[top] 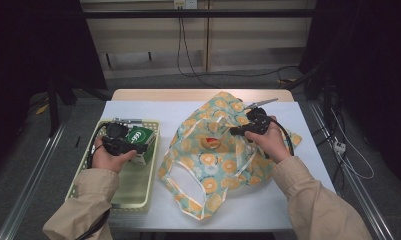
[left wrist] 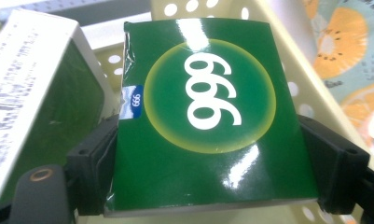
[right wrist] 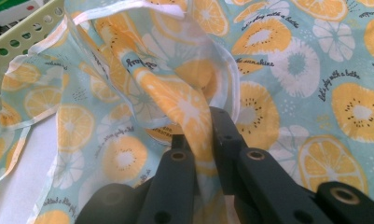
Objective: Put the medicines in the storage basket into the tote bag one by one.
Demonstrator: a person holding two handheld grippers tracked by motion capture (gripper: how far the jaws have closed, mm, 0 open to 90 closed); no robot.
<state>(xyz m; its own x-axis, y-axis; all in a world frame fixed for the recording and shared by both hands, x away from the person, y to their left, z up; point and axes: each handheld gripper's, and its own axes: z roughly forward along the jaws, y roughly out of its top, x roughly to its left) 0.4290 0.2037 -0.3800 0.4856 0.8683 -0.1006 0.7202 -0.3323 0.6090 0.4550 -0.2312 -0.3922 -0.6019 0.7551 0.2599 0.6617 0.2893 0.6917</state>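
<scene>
Clearly, the green box (left wrist: 208, 116) sits between the two jaws of the left gripper (top: 133, 145), which press on its two sides and hold it. It is a glossy cardboard box with a pale yellow circle and white digits on its face, and one edge of it is a little torn. It is inside the basket (top: 138, 192), at the far end. Just beside it lies a second box (left wrist: 31, 93) with a white side full of small print, touching or almost touching it; I cannot tell which.

The basket is pale yellow plastic with round holes in its walls, and it stands on the left part of the white table (top: 308, 145). Just right of the basket lies the cloth bag (top: 213, 165), thin soft fabric in light blue with orange slices and white flowers, crumpled, its handles spread toward the person. The right gripper (right wrist: 204, 135) has its jaws nearly together and pinches a fold of this fabric near the bag's opening, lifting it a little. Something red and yellow (top: 211, 143) is inside the opening.
</scene>
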